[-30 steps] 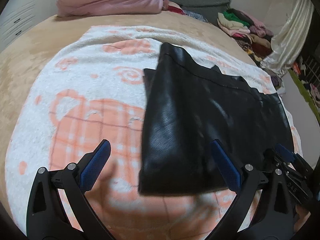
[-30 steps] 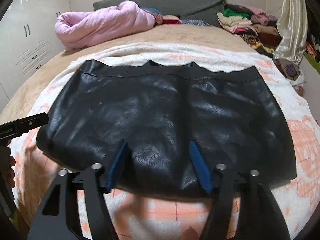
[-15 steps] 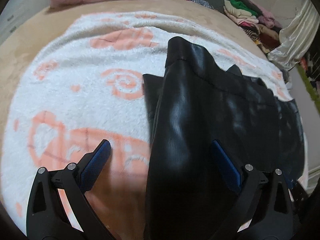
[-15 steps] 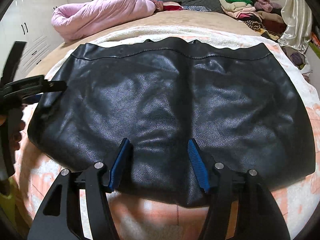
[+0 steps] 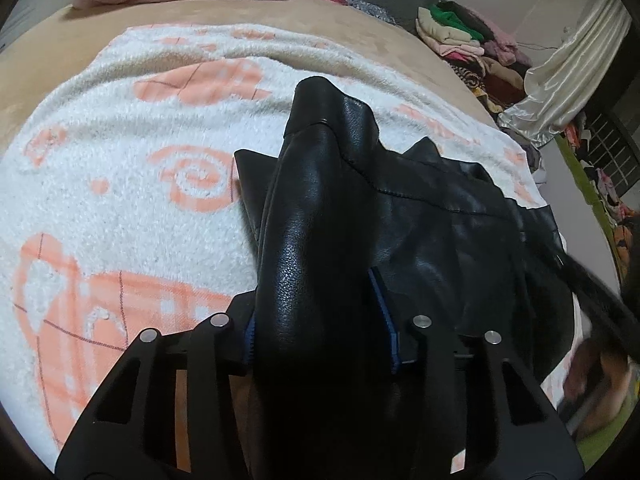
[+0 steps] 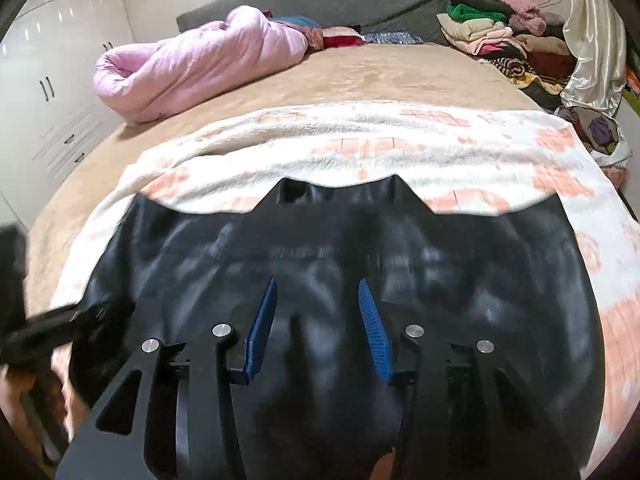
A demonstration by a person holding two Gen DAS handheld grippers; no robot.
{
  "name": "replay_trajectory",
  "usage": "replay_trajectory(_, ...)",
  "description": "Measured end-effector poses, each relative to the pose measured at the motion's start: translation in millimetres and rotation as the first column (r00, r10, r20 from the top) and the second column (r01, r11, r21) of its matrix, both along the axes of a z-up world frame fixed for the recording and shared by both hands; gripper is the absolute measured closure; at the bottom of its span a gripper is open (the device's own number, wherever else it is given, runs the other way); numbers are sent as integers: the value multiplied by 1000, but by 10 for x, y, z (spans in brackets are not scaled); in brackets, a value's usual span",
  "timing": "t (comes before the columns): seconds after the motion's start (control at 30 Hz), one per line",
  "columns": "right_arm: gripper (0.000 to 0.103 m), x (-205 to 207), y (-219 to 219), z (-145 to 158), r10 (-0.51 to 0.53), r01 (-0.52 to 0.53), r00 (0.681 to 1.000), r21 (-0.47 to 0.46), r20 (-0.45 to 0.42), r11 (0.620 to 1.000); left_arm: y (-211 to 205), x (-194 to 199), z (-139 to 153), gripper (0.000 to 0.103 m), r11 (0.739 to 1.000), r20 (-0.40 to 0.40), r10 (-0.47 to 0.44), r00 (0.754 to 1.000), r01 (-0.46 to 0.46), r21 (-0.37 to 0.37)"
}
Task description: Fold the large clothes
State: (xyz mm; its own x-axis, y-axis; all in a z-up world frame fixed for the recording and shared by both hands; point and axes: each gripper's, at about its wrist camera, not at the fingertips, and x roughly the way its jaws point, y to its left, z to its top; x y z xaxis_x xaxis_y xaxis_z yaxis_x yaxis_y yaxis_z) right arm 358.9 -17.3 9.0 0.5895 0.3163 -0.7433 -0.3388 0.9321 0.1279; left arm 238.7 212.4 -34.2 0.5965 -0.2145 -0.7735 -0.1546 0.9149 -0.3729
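Note:
A black leather garment (image 6: 440, 280) lies flat on a white and orange blanket (image 6: 460, 156) on the bed. My left gripper (image 5: 316, 312) is at the garment's left edge, its jaws closing. A raised fold of leather (image 5: 304, 240) fills the gap between the blue pads (image 5: 384, 316). My right gripper (image 6: 318, 284) hovers over the near middle of the garment, jaws closing. Leather lies under its pads (image 6: 374, 332), and no pinched fold shows in the blur. In the left wrist view the right gripper (image 5: 592, 292) is a dark blur at the right.
The blanket (image 5: 120, 200) lies on a tan bedspread (image 6: 380, 76). A rolled pink duvet (image 6: 192, 64) sits at the back left and a grey headboard cushion (image 6: 340, 0) behind it. Piled clothes (image 6: 492, 36) and a satin curtain (image 6: 592, 40) are at the back right. White cupboards (image 6: 52, 92) stand left.
The left jaws have closed from wide open around the garment's raised left edge. The right gripper has moved forward over the garment and its jaws have narrowed.

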Motion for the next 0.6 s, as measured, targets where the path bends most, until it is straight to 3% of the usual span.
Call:
replay_trajectory(0.17,63,390,129,-341,-19,13,992,-48,-121,999,4,0,60,69,1000,17,-6,1000,6,-6)
replay_trajectory(0.27,63,437,109,-533,-21,17,990,-31,-137,999,21,9,93,71,1000,43,-4,999,6,-25)
replay_trajectory(0.47,66,89,-81,-254,2,3,997,69,-76,998,20,-23,132,73,999,52,-2,999,4,-44)
replay_trajectory(0.6,66,-401,-110,-102,66,-65,998,55,-15,996,36,-41,207,73,997,77,-9,997,14,-70)
